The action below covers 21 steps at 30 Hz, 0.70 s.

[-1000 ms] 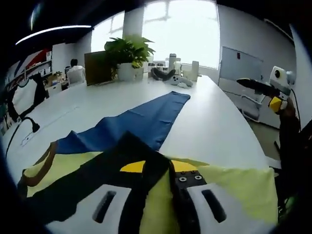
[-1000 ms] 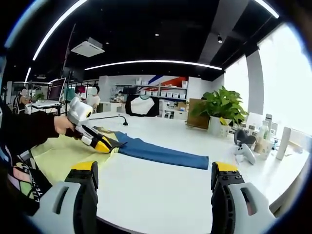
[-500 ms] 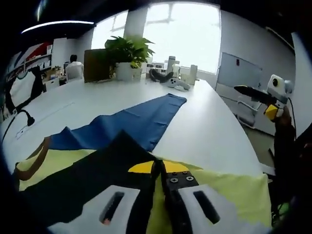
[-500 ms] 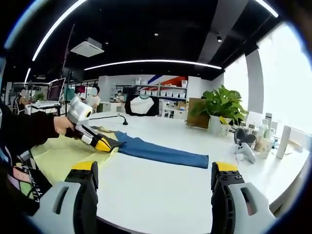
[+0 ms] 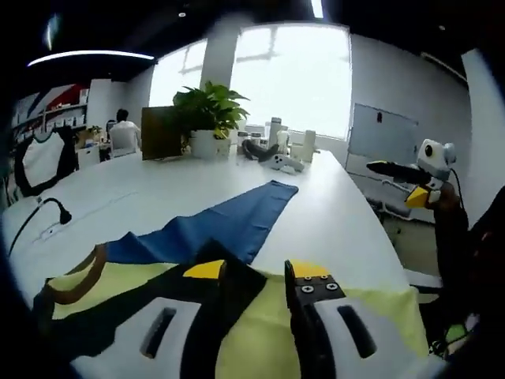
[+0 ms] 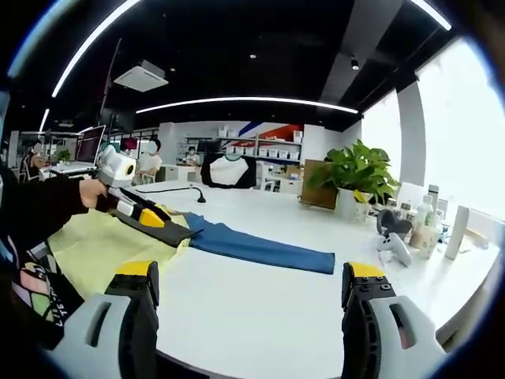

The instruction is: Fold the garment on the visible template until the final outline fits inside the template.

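Garment [image 5: 229, 225], blue and black, lies across yellow template [image 5: 371, 304] on white bench [image 5: 331, 213]; left gripper [image 5: 256, 272] jaws apart above it, right gripper [image 6: 248, 288] jaws apart, empty.

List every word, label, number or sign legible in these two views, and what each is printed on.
None can be read.
The whiteboard by the window looks blank.
The bottles beside the potted plant are too small and blurred to tell if they carry labels.
The garment and yellow template show no print.
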Motion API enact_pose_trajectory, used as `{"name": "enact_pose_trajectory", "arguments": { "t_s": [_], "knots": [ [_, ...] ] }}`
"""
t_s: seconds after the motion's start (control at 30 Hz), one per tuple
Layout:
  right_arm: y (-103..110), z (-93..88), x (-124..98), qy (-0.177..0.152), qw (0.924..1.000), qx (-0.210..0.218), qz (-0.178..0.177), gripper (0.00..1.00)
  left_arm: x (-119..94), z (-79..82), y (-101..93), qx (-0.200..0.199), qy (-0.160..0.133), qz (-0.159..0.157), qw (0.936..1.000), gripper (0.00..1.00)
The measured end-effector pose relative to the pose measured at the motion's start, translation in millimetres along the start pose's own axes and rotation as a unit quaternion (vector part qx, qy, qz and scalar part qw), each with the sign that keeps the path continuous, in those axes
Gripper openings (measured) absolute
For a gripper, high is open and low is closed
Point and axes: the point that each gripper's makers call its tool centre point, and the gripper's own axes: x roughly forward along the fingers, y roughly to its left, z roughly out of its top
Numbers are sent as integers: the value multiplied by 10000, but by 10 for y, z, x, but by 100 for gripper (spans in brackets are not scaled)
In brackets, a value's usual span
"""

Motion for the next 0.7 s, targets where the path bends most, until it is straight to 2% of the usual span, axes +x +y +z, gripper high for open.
{"name": "enact_pose_trajectory", "arguments": {
  "t_s": [0.1, 0.13, 0.2, 0.23, 0.3, 0.33, 0.47, 0.57, 0.63, 0.67, 0.7],
  "knots": [
    [8, 23, 4, -36, 10000, 0, 11, 99, -279, 127, 87, 120, -302, 237, 9992, 38],
    [3, 29, 8, -39, 10000, -12, 0, 99, -314, 136, 97, 122, -316, 269, 9991, 43],
    [1, 25, 18, -8, 10000, -33, -20, 99, -469, 199, 205, 86, -435, 528, 9976, 54],
    [5, 27, 19, -4, 10000, -32, -17, 99, -559, 241, 259, 53, -523, 633, 9966, 55],
    [24, 46, 25, -33, 10000, -42, 18, 99, -678, 294, 289, 41, -677, 679, 9954, 53],
    [30, 58, 31, -57, 10000, -40, 22, 99, -767, 345, 314, -8, -845, 744, 9936, 53],
    [42, 85, 53, -101, 9999, -26, 32, 99, -1008, 436, 376, 32, -1116, 957, 9891, 58],
    [44, 102, 57, -134, 9999, -27, 32, 99, -1142, 455, 436, 63, -1191, 1213, 9854, 65],
    [45, 102, 54, -132, 9999, -64, 32, 99, -1213, 437, 431, 21, -1205, 1235, 9850, 66],
    [42, 99, 52, -119, 9999, -89, 25, 99, -1256, 446, 439, -14, -1256, 1318, 9833, 65],
    [41, 106, 49, -136, 9998, -110, 23, 99, -1343, 468, 465, 82, -1340, 1584, 9782, 65]
  ]
}}
